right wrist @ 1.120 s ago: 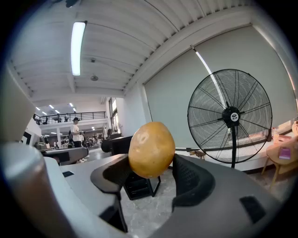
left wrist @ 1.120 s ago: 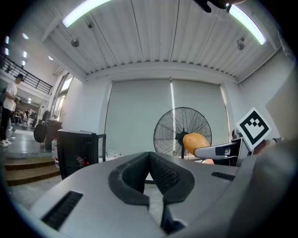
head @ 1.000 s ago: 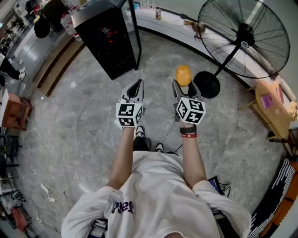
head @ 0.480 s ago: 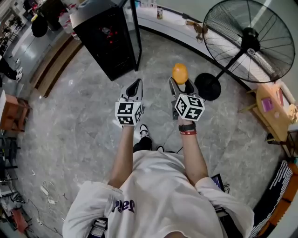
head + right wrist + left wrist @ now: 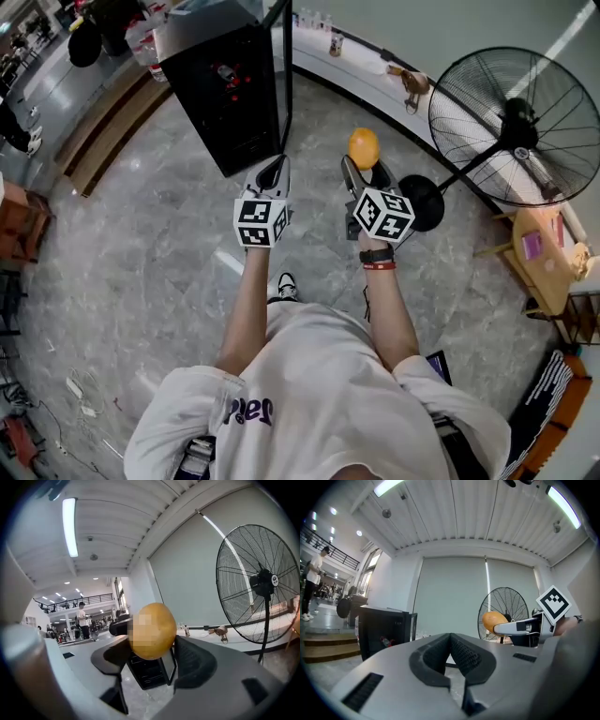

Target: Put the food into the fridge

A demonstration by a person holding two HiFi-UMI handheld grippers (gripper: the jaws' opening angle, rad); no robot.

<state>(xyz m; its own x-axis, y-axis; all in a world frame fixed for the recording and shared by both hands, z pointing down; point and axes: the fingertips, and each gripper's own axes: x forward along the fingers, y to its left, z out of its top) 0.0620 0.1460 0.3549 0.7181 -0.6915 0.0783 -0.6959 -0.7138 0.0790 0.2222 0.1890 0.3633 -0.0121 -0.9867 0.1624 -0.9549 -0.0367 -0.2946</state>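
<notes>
A round yellow-orange fruit [image 5: 364, 147] sits between the pads of my right gripper [image 5: 366, 165], which is shut on it and held out level in front of the person. In the right gripper view the fruit [image 5: 153, 631] fills the gap between the dark pads [image 5: 193, 662]. My left gripper [image 5: 273, 172] is beside it on the left, shut with nothing in it; its pads meet at the tips [image 5: 451, 638]. The black fridge [image 5: 222, 90] stands ahead and to the left with its glass door [image 5: 281, 62] swung open. It also shows behind the fruit [image 5: 146, 669] and at left [image 5: 383, 627].
A large standing fan [image 5: 521, 124] with a round black base [image 5: 421, 202] is close on the right of the right gripper. A white ledge [image 5: 375, 70] with small items runs along the far wall. A wooden table [image 5: 544, 253] stands at far right. Steps [image 5: 103, 131] lie left of the fridge.
Both grippers have travelled forward together with the person toward the fridge, which now looks closer. The fan has slid to the right in view. The fruit stays held.
</notes>
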